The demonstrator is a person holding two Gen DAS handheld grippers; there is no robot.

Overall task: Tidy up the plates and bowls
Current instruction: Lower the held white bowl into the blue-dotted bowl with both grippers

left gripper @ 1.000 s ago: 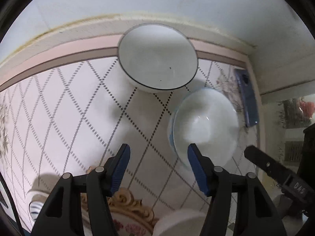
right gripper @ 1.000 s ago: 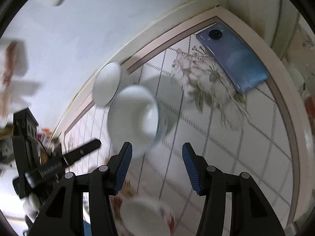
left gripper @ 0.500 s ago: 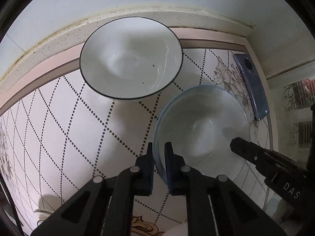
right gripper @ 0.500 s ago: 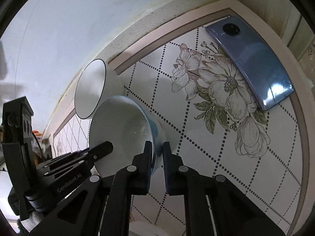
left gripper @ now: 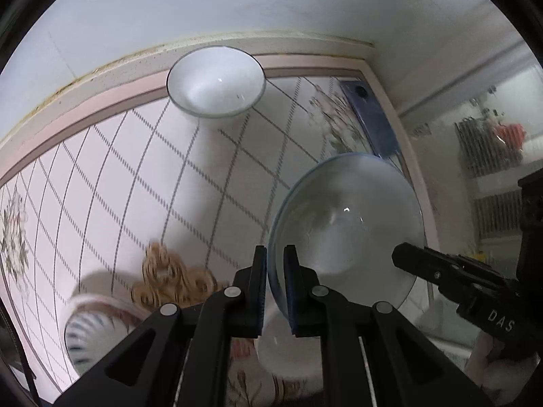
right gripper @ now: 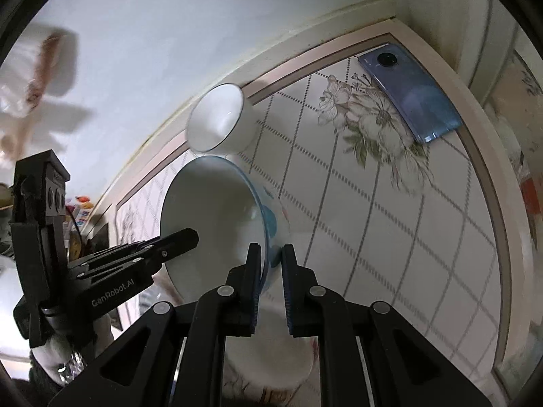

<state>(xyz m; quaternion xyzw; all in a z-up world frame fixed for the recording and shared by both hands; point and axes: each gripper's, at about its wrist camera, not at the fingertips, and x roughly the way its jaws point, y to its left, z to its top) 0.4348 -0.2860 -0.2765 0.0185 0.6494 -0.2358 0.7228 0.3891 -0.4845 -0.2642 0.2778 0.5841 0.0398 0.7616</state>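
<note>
A blue-rimmed bowl point(left gripper: 346, 224), white inside and blue outside point(right gripper: 217, 224), hangs tilted above the table. My left gripper point(left gripper: 275, 264) is shut on its left rim. On the opposite rim, my right gripper point(right gripper: 271, 264) is also shut. Each gripper shows in the other's view: the right one point(left gripper: 441, 274) and the left one point(right gripper: 163, 247). A white bowl with a thin dark rim point(left gripper: 215, 81) point(right gripper: 217, 120) stands near the back wall. Under the held bowl a smaller white bowl point(left gripper: 288, 349) point(right gripper: 268, 349) sits on the table.
A blue phone point(left gripper: 370, 115) point(right gripper: 410, 91) lies at the back right corner of the diamond-patterned tabletop point(left gripper: 118, 176). A blue-striped bowl point(left gripper: 88, 332) sits at the near left. The wall closes the back, and the table's right edge point(right gripper: 502, 176) drops off.
Both grippers went from open to shut on the blue-rimmed bowl's rim. The bowl has since risen off the table, and the white bowl at the back looks farther away.
</note>
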